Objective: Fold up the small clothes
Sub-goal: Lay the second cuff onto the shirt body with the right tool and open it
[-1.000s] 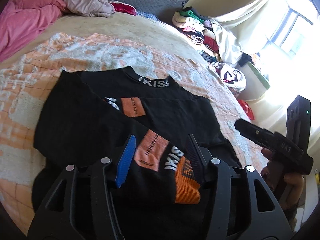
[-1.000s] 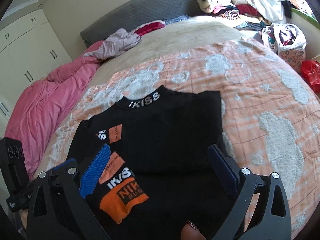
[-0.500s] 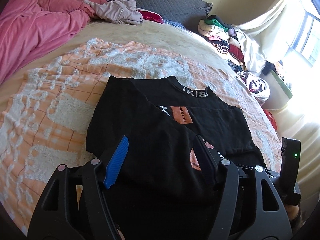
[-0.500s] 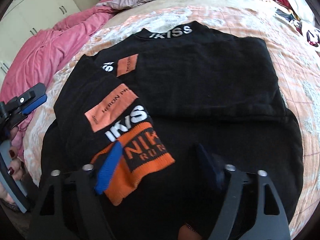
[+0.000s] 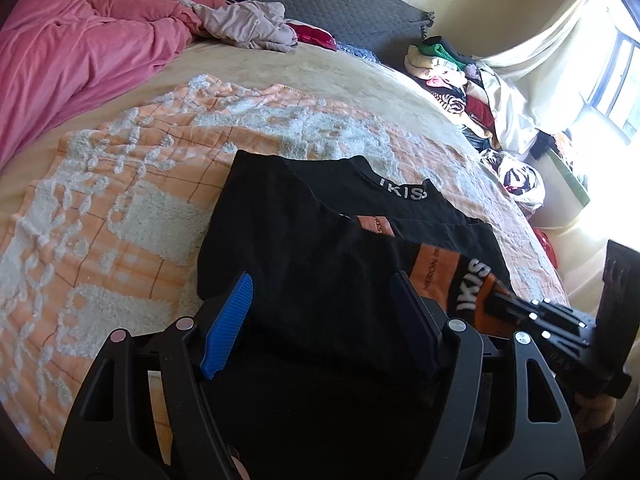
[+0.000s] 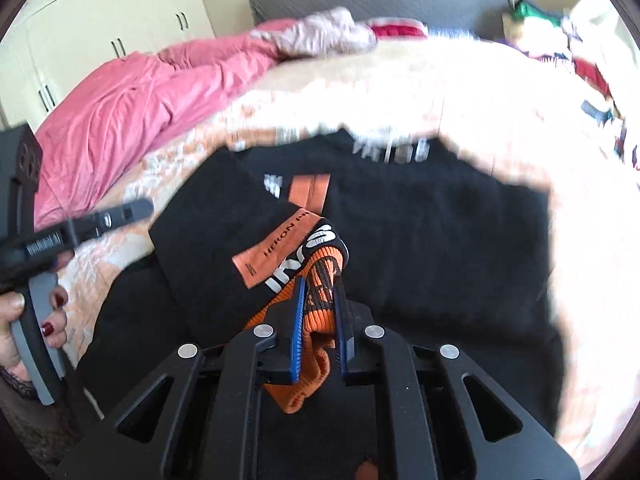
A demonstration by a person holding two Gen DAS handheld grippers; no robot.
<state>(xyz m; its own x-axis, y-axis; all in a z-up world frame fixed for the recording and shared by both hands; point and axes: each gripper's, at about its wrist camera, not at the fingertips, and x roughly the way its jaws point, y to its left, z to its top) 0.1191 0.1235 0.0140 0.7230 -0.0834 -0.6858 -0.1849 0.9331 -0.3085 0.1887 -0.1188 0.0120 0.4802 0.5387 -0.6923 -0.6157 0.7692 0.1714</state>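
Right claw [image 6: 318,312], low centre of the right wrist view, is pinching the orange ribbed cuff [image 6: 316,344] of the black top's sleeve; both blue pads [image 6: 298,332] are pressing the bunched knit, and the cuff end is hanging out below them. Just up-left of the pads the sleeve [image 6: 224,240] is lying folded across the garment, showing an orange label patch [image 6: 276,250] and white lettering.

Left claw [image 5: 320,320], bottom centre of the left wrist view, is spread and its jaws are opening; the black fabric is lying under and between the fingers, with the pads not pressing it. In the right wrist view the left claw [image 6: 124,210] is showing at mid left, held by a hand [image 6: 24,320] with dark red nails.

The black top [image 5: 304,248] is lying flat on the bed, centre of both frames, with the collar with white letters [image 5: 404,190] pointing to the upper right in the left view. Under it an orange-and-white textured blanket [image 5: 120,208] is spreading over the beige bedspread [image 5: 312,80]. A pink duvet [image 5: 72,52] is filling the upper left, a pale crumpled garment [image 5: 248,26] is sitting at top centre in front of the grey headboard [image 5: 320,4]. A pile of mixed clothes [image 5: 452,84] is stacked at the upper right near the bright window [image 5: 616,80]. White wardrobe doors [image 6: 100,36] are showing upper left in the right view, which is motion-blurred.
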